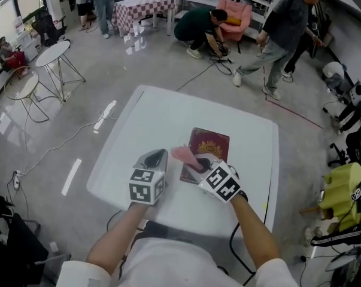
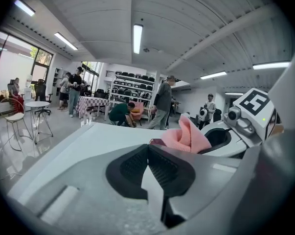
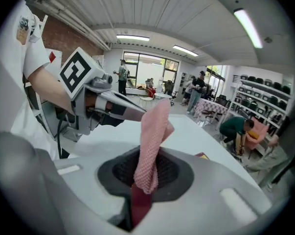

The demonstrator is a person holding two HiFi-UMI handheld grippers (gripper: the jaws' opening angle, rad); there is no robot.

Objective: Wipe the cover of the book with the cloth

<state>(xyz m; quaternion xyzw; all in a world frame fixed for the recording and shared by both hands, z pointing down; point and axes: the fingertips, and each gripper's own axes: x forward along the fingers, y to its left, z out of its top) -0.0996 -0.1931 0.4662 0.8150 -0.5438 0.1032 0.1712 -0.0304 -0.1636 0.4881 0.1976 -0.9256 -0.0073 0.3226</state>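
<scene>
The book (image 1: 211, 143) lies on the table (image 1: 168, 115) ahead of you, right of its centre. Your right gripper (image 1: 201, 164) sits over the book's near left corner with the cloth (image 1: 184, 155) between its jaws, the loose end reaching left. Your left gripper (image 1: 158, 155) is just left of the cloth, over bare tabletop. Beyond the table's far edge, a crouching person (image 1: 199, 28) is on the floor.
</scene>
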